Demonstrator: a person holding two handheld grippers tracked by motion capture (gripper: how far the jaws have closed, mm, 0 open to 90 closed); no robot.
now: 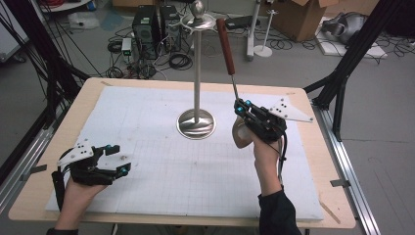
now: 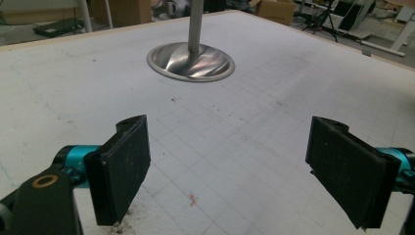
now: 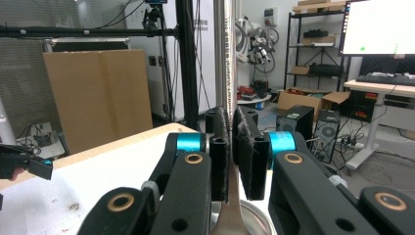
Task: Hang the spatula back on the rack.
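Nearest to me in the high view, I am resting the left gripper [image 1: 111, 159] low over the near-left corner of the white grid mat [image 1: 161, 166], and its jaws are standing wide apart with nothing between them. In the left gripper view the two black pads [image 2: 125, 166] are framing bare mat, with a small reddish speck [image 2: 194, 199] lying on the grid between them.

Further in, on the right, I am holding the right gripper [image 1: 242, 107] raised above the mat, pointing up and away from me. Its jaws are clamped on the thin metal shank of a spatula [image 1: 226, 46] — in the right gripper view the pads [image 3: 220, 147] are pressing on the flat metal strip from both sides, and the strip is running straight up out of the grip. The pale blade end is showing just below the gripper, against my hand, while the reddish-brown wooden handle is sticking up and tilting slightly left.

Beyond the grippers, near the middle of the bench [image 1: 93, 85], the steel stand [image 1: 196, 122] is sitting on its round base, its slim pole rising upright to a small dish with a metal ball on top. The spatula handle is ending just beside that dish, apart from it — off the stand and in the air, carried by the right gripper alone.
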